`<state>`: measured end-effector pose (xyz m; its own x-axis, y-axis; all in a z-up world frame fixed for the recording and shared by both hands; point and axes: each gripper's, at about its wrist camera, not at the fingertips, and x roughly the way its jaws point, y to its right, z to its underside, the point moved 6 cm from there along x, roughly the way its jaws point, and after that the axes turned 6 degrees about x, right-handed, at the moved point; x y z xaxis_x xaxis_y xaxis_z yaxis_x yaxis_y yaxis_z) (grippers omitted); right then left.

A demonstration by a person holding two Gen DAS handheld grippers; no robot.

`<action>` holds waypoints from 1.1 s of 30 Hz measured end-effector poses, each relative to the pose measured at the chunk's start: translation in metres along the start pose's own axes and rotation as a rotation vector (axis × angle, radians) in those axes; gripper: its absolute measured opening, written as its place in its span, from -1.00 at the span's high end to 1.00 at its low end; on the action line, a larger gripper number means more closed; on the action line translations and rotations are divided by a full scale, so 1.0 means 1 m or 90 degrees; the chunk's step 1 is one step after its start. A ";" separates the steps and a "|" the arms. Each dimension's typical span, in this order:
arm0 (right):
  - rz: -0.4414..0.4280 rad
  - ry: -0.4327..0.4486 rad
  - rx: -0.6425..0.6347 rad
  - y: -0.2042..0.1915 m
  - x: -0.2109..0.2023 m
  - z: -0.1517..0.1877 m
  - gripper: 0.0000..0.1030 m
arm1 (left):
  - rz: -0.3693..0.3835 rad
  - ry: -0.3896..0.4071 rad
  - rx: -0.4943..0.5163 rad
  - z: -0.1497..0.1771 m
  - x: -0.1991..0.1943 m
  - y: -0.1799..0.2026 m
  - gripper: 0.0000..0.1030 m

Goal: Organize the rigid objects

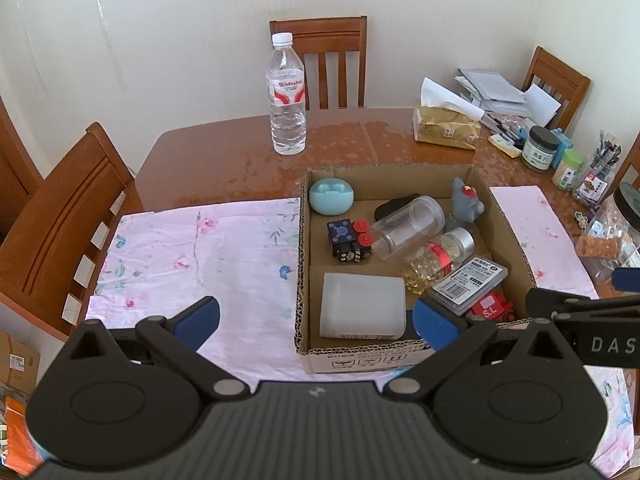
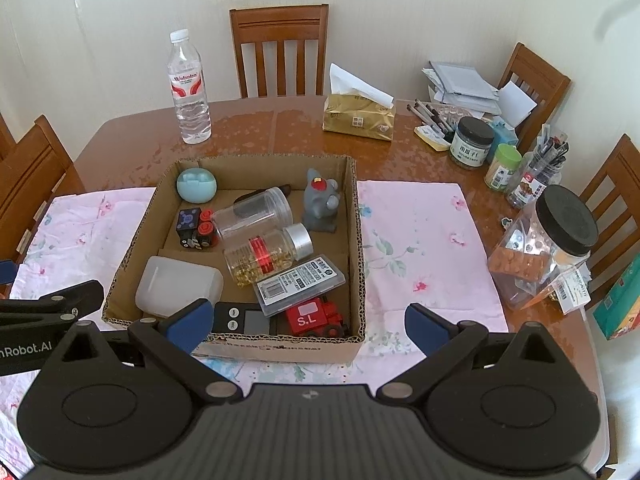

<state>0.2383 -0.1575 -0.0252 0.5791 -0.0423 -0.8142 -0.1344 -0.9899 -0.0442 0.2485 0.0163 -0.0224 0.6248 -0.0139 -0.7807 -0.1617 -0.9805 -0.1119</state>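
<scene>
The cardboard box point(image 2: 357, 216) ahead of the jaws is rough brown paper with wavy cut edges. In it, a clear plastic jar point(image 2: 253, 212) looks smooth and shiny, and the pill bottle point(image 2: 267, 255) has a shiny metal-looking cap. The wooden table point(image 2: 296, 132) past the box is glossy. The cloth point(image 2: 420, 248) under the box is soft, thin and matt

cardboard box point(image 2: 356, 248) on the cloth point(image 2: 420, 240), water bottle point(image 2: 188, 88) behind on the table point(image 2: 256, 132)
</scene>
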 end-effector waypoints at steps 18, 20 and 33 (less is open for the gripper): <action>0.006 0.002 0.006 0.004 -0.004 -0.001 -1.00 | -0.002 -0.009 0.011 0.002 -0.004 0.005 -0.99; 0.007 0.001 0.007 0.004 -0.003 -0.001 -1.00 | -0.002 -0.009 0.010 0.002 -0.004 0.005 -0.99; 0.005 0.001 0.007 0.005 -0.003 -0.003 -1.00 | -0.003 -0.009 0.010 0.001 -0.004 0.005 -0.99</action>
<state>0.2378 -0.1623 -0.0213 0.5796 -0.0501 -0.8134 -0.1478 -0.9880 -0.0445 0.2443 0.0111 -0.0200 0.6150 -0.0067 -0.7885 -0.1712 -0.9773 -0.1251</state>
